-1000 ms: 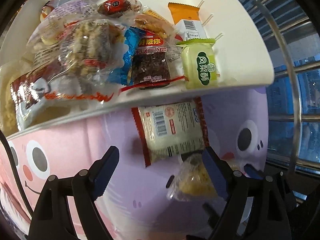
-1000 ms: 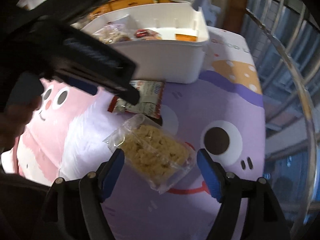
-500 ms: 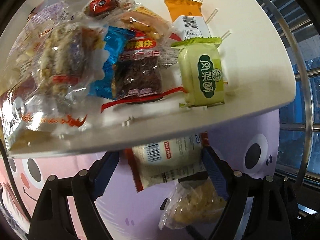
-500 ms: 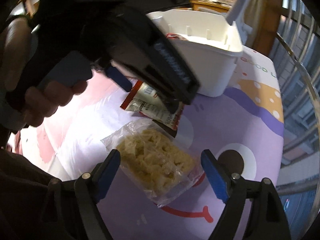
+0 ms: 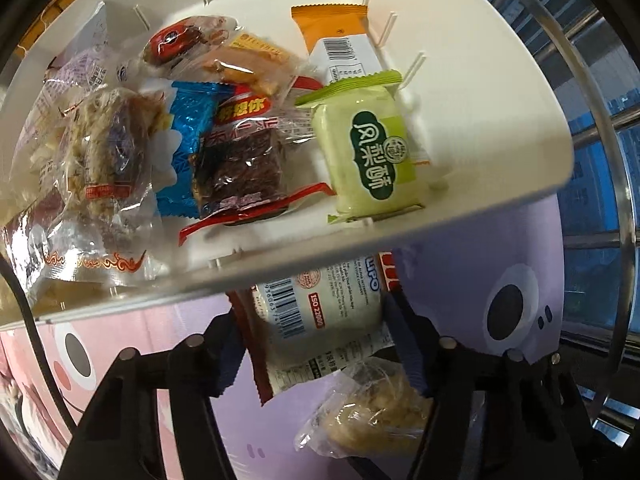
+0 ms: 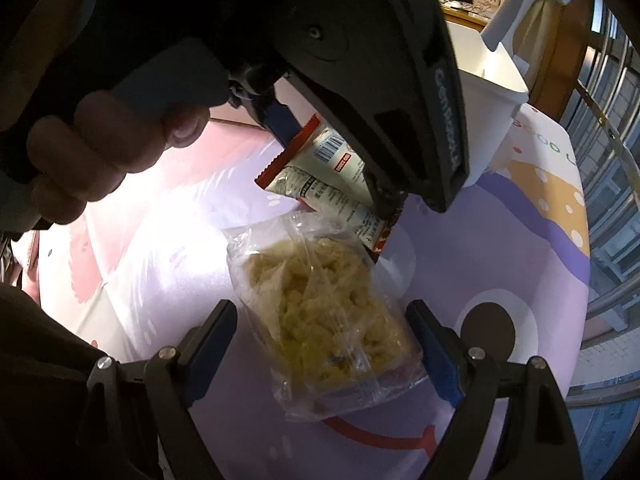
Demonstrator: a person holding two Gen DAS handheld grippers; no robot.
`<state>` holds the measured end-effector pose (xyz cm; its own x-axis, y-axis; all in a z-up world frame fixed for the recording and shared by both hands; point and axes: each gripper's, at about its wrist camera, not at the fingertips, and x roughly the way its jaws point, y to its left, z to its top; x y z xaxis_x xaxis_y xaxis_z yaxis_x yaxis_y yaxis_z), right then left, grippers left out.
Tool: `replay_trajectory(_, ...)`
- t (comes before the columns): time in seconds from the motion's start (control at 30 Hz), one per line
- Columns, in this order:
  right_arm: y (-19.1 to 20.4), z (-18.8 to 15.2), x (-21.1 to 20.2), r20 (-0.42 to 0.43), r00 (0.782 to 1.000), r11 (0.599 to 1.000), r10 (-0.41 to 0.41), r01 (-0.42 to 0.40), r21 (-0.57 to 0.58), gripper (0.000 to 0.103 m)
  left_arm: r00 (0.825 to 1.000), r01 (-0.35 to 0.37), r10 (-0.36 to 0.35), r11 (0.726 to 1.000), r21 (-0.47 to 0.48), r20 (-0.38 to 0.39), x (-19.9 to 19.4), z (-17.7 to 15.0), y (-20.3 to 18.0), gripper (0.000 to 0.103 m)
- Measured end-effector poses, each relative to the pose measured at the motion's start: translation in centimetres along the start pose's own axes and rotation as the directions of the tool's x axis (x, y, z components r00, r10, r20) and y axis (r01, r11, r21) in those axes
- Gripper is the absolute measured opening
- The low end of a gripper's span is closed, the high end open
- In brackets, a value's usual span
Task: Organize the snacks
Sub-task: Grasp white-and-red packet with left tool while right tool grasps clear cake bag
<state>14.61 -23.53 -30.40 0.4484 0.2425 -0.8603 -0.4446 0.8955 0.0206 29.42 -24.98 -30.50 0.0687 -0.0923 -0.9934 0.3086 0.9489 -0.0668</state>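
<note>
"ISO 22000" & a barcode are read on the red-edged white packet [image 5: 320,320], gripped by the just-closing left gripper [image 5: 316,344] beside the white bin [image 5: 480,80]. Only the left view shows bin contents, e.g. green pack [image 5: 368,160] w/ Chinese script. Right gripper [image 6: 324,352] is spread wide around the clear bag [image 6: 328,316] on the mat [image 6: 520,240]

A white bin [image 5: 460,92] holds a pale green packet [image 5: 370,160] with dark green lettering, an orange-and-white bar [image 5: 340,44] and a blue foil wrapper [image 5: 186,136]. Below, a white packet [image 5: 320,320] edged in red (barcode showing) lies on a pink-and-lilac cartoon-face cloth [image 6: 500,248] beside a clear bag [image 6: 324,312] of yellow snack.
</note>
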Motion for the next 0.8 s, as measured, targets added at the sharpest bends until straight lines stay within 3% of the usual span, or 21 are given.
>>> replay_trajectory(0.1, 0.8, -0.9, -0.3, -0.006, 0.999, 0.999, -0.046, 0.046, -0.007, 0.081, 1.000, 0.005, -0.005, 1.000, -0.007, 0.006, -0.1, 0.2, -0.7, 0.055)
replay_trajectory(0.3, 1.4, -1.2, -0.8, -0.031, 0.997, 0.997, -0.077, 0.077, 0.002, 0.063, 0.999, 0.032, -0.032, 0.999, -0.019, 0.008, -0.6, -0.3, -0.4, 0.052)
replay_trajectory(0.8, 2.2, -1.6, -2.6, -0.139, 0.987, 0.985, -0.083, 0.103, 0.142, 0.059, 1.000, 0.016, -0.017, 0.999, -0.039, -0.026, -2.9, -5.1, 3.0, 0.047)
